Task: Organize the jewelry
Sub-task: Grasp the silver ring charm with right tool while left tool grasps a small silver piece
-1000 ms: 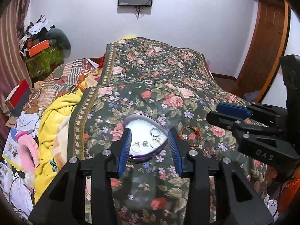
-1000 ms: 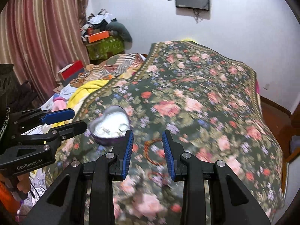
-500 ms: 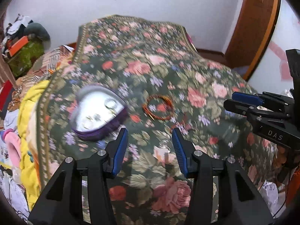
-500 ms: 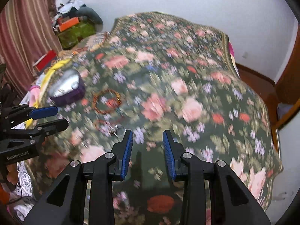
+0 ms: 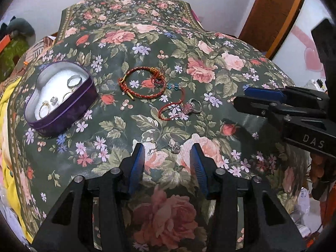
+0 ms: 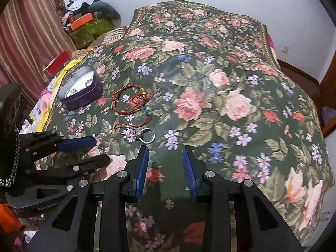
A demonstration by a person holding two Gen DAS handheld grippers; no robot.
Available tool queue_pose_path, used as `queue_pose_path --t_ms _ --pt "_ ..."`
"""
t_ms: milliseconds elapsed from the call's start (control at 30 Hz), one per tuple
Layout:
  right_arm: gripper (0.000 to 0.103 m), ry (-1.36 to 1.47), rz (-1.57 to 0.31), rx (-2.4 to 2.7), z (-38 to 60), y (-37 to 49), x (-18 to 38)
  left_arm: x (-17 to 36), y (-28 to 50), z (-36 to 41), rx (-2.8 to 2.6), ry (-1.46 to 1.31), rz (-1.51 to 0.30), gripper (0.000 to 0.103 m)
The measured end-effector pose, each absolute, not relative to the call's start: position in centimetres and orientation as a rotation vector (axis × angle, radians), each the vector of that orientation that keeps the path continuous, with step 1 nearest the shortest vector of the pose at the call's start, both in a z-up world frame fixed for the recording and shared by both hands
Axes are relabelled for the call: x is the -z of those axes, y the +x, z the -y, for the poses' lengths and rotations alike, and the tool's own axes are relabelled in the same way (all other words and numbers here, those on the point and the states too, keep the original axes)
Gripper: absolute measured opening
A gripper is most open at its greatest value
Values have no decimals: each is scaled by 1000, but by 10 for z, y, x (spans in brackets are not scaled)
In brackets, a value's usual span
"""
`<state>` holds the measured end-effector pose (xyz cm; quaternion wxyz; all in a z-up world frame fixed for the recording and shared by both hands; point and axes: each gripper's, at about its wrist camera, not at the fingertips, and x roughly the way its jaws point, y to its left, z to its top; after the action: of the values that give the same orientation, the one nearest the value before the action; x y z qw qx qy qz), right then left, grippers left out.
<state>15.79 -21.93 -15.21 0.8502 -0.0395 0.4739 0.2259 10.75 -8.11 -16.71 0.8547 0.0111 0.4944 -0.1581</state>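
A purple heart-shaped tin with several rings inside sits on the floral bedspread at the left. A red braided bracelet lies to its right. A thin red cord lies nearer, with a pink-stone ring beside it. A small earring and a clear stud lie just ahead of my open, empty left gripper. My right gripper is open and empty, just short of the ring.
The floral bedspread covers the bed. Yellow bedding and clutter lie off the left edge, with boxes and a curtain beyond. A wooden door stands at the right.
Both grippers swung right, away from the tin, and drew closer to the loose jewelry. The left now faces the earring and stud; the right faces the ring. Both stayed open.
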Motion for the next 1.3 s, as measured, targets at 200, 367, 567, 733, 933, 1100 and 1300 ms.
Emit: queue_pose_path --t_ms 200,367,567,733,933,1100,1300 --pt "30 -88 -1023 -498 211 163 160 171 114 76 334 6 -1026 21" --pt "30 -79 -1043 -515 203 169 165 172 116 69 342 -26 -1020 16" --pt "30 -90 -1059 -529 190 174 171 170 116 68 339 -37 -1011 14" --pt "30 -91 -1053 -538 184 177 175 165 117 63 316 -31 -994 11" --pt "27 -105 -1033 -540 181 176 175 161 118 55 295 -42 -982 11" --pt "27 -120 -1008 -530 181 170 169 154 114 53 295 -45 -965 11" --pt "17 -114 -979 -533 183 166 155 139 109 54 289 -32 -924 11"
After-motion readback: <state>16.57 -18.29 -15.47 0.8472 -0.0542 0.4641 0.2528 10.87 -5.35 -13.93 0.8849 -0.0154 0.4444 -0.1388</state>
